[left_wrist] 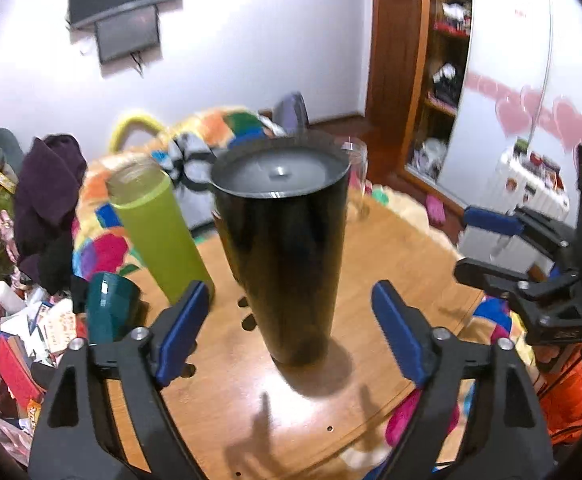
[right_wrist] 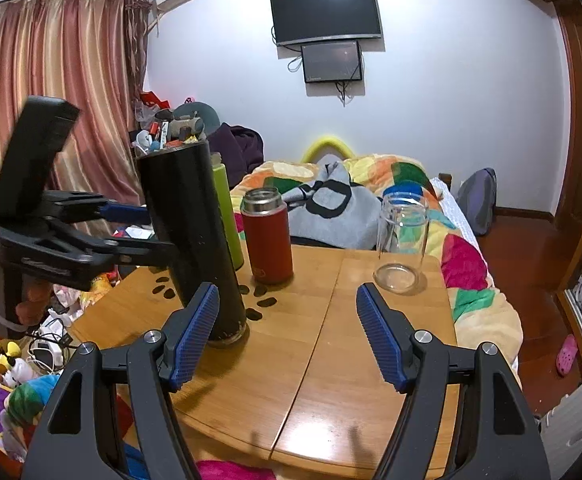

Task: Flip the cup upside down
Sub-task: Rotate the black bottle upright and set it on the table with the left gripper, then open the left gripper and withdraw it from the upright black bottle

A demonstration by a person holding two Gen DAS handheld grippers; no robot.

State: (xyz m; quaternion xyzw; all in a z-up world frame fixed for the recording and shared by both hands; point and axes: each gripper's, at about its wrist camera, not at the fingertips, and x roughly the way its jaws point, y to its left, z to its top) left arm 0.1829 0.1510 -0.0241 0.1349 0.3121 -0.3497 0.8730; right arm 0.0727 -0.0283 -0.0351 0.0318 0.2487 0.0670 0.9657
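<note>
A tall black cup (left_wrist: 287,248) stands on the round wooden table (left_wrist: 403,280) with its closed base up; it also shows in the right wrist view (right_wrist: 191,240). My left gripper (left_wrist: 291,332) is open, its blue pads (left_wrist: 183,332) on either side of the cup's lower part with clear gaps. In the right wrist view the left gripper (right_wrist: 147,232) reaches in from the left beside the cup. My right gripper (right_wrist: 287,340) is open and empty over the table, right of the cup.
A green bottle (left_wrist: 159,236) stands just behind the black cup. A red thermos (right_wrist: 267,236) and a clear glass jar (right_wrist: 401,240) stand on the table. A teal cup (left_wrist: 111,308) is at the left edge. A bed with a colourful quilt (right_wrist: 371,184) lies behind.
</note>
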